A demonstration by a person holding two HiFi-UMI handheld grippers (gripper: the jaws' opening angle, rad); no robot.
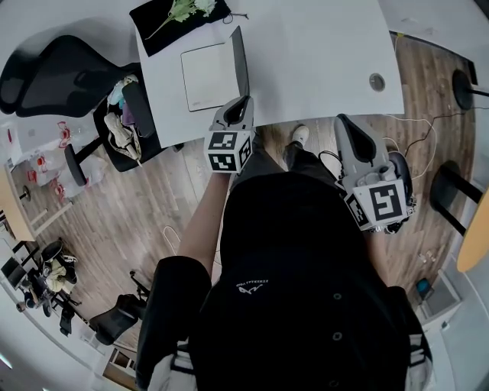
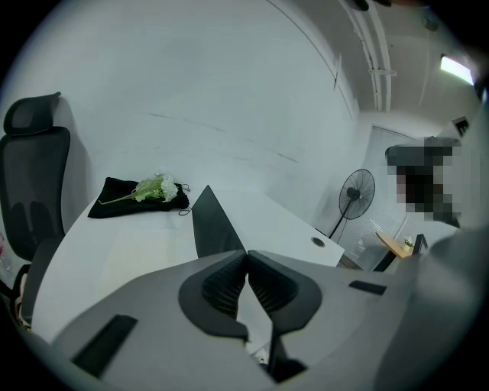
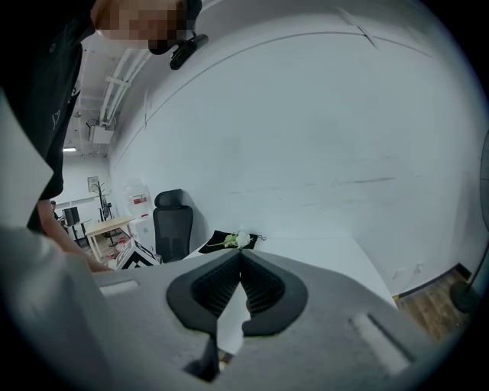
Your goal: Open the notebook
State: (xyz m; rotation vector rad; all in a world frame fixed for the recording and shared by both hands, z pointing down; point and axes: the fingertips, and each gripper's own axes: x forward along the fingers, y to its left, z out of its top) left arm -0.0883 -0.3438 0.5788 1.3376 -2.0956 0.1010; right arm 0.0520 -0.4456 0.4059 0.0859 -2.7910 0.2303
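Left tool [image 2: 247,254], right tool [image 3: 239,255] closed empty; notebook [image 1: 208,76] near flowers [image 1: 187,9] on, seemingly, cloth [image 1: 164,33].

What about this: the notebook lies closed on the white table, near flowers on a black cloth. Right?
Not closed: the head view shows the notebook open, lid raised, on the white table, near flowers on a black cloth.

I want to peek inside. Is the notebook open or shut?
Open. The notebook has its dark cover standing up beside the flat white half on the table.
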